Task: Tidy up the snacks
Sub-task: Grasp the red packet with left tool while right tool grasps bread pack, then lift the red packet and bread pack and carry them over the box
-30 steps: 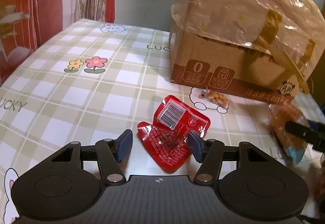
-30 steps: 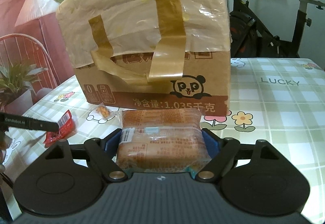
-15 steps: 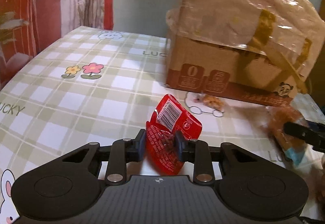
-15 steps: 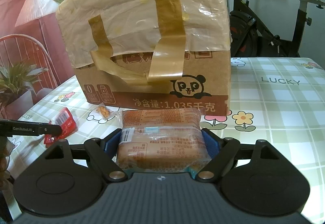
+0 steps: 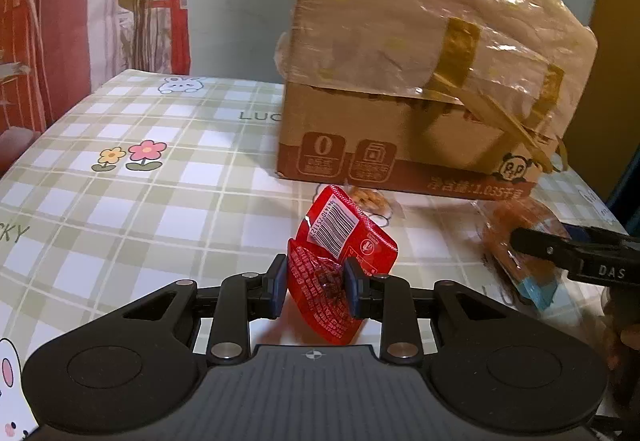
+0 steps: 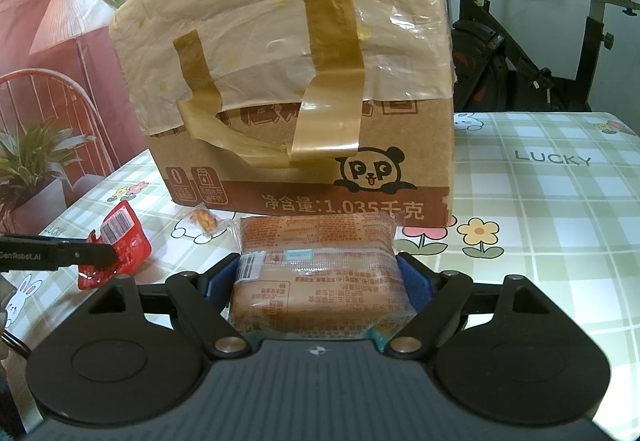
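My left gripper (image 5: 316, 287) is shut on a red snack packet (image 5: 340, 237) with a barcode label and holds it lifted above the checked tablecloth; the packet also shows in the right wrist view (image 6: 116, 245). My right gripper (image 6: 320, 277) is shut on a clear-wrapped brown bread pack (image 6: 320, 269), seen in the left wrist view at the right (image 5: 516, 237). A small clear packet of orange snacks (image 6: 204, 219) lies in front of the cardboard box (image 6: 304, 113).
The tall cardboard box (image 5: 420, 89), covered with plastic film and brown tape, stands on the table (image 5: 140, 193) behind the snacks. An exercise bike (image 6: 540, 53) stands beyond the table's far edge. A curtain and a plant are at the left.
My left gripper has closed on the red packet and lifted it off the table, tilting it upright. My right gripper keeps holding the bread pack in place.
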`<state>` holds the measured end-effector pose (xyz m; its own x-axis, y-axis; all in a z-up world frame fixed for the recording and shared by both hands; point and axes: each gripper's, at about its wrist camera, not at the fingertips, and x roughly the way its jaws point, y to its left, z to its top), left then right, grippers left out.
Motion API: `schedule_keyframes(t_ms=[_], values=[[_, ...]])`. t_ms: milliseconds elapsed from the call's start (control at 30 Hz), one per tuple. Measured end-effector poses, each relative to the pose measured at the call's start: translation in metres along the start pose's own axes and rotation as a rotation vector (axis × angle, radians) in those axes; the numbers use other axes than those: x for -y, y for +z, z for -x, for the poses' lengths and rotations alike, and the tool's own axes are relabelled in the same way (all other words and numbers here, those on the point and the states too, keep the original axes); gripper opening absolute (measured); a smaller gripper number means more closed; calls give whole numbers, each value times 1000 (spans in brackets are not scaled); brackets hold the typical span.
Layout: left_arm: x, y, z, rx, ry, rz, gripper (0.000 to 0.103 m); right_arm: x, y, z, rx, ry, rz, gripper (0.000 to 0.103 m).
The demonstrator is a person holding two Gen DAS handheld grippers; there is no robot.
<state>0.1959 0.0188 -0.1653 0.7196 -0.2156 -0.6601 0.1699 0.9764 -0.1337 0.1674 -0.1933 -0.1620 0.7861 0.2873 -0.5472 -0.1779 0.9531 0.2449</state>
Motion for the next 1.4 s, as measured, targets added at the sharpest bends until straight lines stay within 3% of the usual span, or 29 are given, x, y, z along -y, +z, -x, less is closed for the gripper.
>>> schedule_keyframes(t_ms=[233, 500, 633, 767, 967, 1133, 1400], values=[[4, 2, 11, 30, -26, -14, 31, 0, 0, 6, 7, -19, -4, 79], [6, 4, 13, 42, -52, -8, 31, 14, -2, 40, -4, -65, -58, 78], [6, 11, 24, 89, -59, -34, 31, 10, 0, 53, -10, -63, -36, 77], [9, 35, 46, 177, -95, -86, 31, 2, 11, 74, 38, -40, -13, 77], [20, 86, 90, 348, -177, -136, 31, -11, 46, 110, 161, 5, 21, 77], [36, 133, 98, 436, -218, -168, 32, -19, 90, 129, 286, 40, 38, 77], [51, 205, 43, 408, -208, -124, 32, -24, 186, 96, 379, 41, 110, 77]])
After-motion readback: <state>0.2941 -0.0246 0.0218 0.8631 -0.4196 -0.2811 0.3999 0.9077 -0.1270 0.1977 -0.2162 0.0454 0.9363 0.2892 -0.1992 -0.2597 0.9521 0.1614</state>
